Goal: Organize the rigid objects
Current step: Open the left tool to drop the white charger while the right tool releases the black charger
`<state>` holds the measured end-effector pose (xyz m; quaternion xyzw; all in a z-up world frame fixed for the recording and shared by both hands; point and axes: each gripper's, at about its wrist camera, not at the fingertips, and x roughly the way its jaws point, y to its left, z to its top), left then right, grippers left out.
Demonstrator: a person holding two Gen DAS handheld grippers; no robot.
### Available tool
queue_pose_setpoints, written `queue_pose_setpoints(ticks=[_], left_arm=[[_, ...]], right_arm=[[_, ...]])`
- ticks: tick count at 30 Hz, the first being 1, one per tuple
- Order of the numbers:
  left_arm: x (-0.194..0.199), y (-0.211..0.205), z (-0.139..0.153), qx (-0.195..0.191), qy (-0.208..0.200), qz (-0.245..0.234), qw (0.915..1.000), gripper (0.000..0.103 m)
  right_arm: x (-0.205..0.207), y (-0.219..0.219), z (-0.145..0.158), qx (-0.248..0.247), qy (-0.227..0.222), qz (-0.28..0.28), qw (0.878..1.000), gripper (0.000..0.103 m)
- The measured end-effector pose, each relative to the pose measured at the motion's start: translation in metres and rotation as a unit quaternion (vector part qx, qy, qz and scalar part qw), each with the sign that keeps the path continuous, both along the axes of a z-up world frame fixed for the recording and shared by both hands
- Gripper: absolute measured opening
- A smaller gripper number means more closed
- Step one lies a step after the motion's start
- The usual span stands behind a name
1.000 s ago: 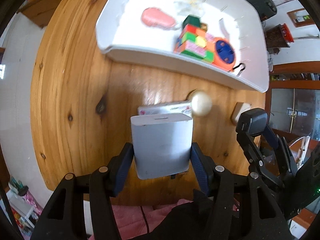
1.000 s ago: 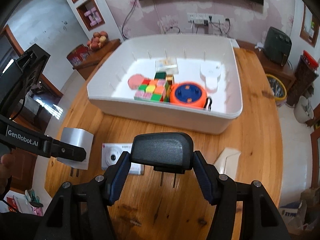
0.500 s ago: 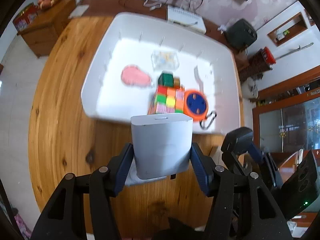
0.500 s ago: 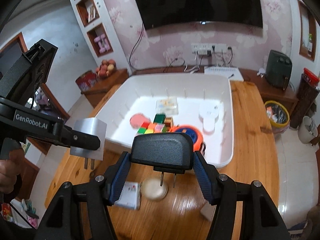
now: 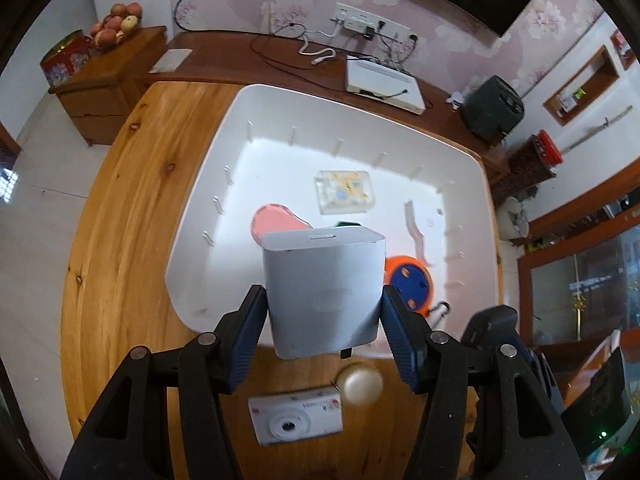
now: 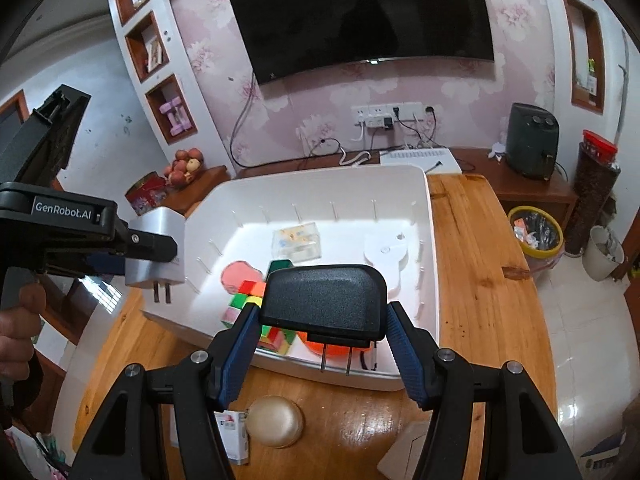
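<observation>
1. Your left gripper point(image 5: 322, 320) has its jaws clenched on the white plug point(image 5: 322, 292): it sits squarely between the blue pads point(image 5: 248, 340), prongs hanging down, over the near edge of the bin point(image 5: 192, 240).
2. Your right gripper point(image 6: 320, 354) grips the black plug point(image 6: 326, 296) the same way, pads pressing both sides, prongs pointing down above the bin's front wall.
3. Inside the bin lie a colour cube point(image 6: 244, 304), an orange reel point(image 5: 412, 284), a pink piece point(image 5: 272, 222) and a clear box point(image 5: 346, 192).
4. On the tabletop point(image 5: 120, 220) in front of the bin rest a camera point(image 5: 296, 420) and a cream disc point(image 5: 360, 386), touching.
</observation>
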<state>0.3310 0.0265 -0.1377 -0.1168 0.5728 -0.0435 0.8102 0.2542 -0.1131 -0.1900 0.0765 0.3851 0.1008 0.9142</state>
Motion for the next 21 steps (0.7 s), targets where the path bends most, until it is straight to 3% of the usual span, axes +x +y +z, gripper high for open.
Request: queue_pose_setpoints(ticks=[18,21], left_arm=[[0.013,0.010,-0.023,0.046,0.031,0.023,0.9982,0.061],[0.011,0.009,-0.013,0.047,0.006,0.021,0.9986,0.061]], right_arm=[[0.015,-0.011,-0.026,-0.009,0.037,-0.019,0.999,0.064],[0.014,-0.010,-0.024,-0.009,0.038,-0.018,0.999,0.064]])
